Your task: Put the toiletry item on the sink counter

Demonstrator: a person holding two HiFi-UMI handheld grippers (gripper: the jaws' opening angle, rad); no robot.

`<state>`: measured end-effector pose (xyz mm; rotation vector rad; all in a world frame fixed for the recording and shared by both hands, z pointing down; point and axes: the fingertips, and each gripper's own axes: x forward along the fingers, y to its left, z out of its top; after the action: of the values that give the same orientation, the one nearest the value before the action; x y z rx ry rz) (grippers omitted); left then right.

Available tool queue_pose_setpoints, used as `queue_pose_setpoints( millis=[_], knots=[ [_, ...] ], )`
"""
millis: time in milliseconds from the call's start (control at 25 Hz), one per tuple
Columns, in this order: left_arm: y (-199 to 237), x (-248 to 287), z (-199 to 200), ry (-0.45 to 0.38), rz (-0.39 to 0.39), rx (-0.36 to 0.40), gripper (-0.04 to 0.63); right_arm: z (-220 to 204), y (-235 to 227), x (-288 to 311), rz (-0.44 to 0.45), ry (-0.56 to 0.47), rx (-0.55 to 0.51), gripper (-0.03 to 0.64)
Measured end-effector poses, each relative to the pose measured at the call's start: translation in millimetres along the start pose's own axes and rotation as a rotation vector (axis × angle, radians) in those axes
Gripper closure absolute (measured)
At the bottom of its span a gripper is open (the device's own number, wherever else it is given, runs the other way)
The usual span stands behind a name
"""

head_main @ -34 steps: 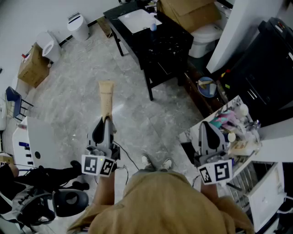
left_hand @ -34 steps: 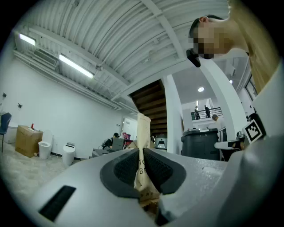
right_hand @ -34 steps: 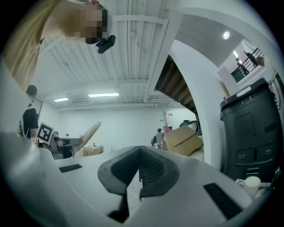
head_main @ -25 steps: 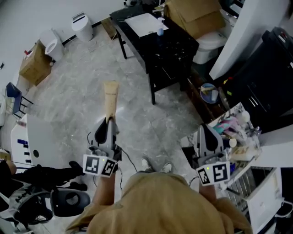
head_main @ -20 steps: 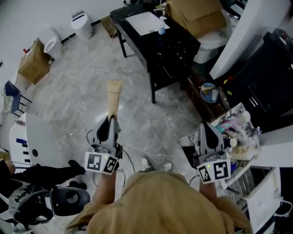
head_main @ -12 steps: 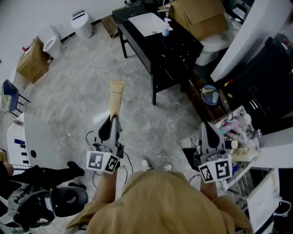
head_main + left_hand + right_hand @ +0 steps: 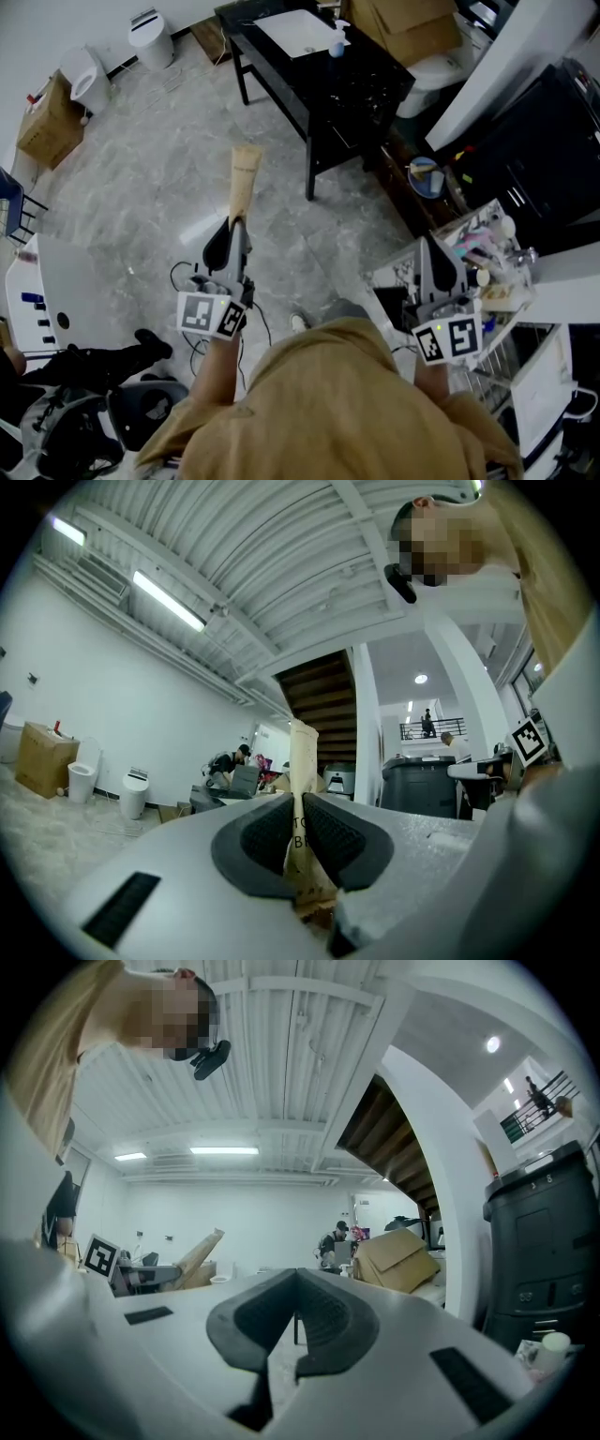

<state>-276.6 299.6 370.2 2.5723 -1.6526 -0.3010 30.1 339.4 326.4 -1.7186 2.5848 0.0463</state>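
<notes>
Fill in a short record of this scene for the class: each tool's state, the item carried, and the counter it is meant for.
Left tool: shut on a tan tube that sticks out ahead of it
Right tool: shut, empty
Counter: black, across the floor ahead, with a white basin
On counter: small bottle beside the basin
Task state: tube not yet on the counter

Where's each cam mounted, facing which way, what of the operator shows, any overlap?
Head view: head-mounted, steeply down at floor; shows tan-clad shoulders, left tongs gripping a beige tube, right tongs.
Left gripper view: on left tongs, along jaws clamping the tube; person upper right.
Right gripper view: on right tongs, along shut empty jaws; person upper left.
Shared: tube in all three.
</notes>
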Motion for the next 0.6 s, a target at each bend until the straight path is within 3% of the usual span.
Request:
queue_pose_setpoints(
  millis=[360,600],
  knots=[
    [3.1,55.0,-17.3,0.025,-0.026,-0.010,0.565,-16.0,-24.2,37.0,-0.006,0.017,0.019,0.614],
    [7.3,136.2,-45.4,0.070,-0.031,-0.010,0.565,-29.6,-87.7,106.9,-0.009,0.003,0.049,0.615]
  ],
)
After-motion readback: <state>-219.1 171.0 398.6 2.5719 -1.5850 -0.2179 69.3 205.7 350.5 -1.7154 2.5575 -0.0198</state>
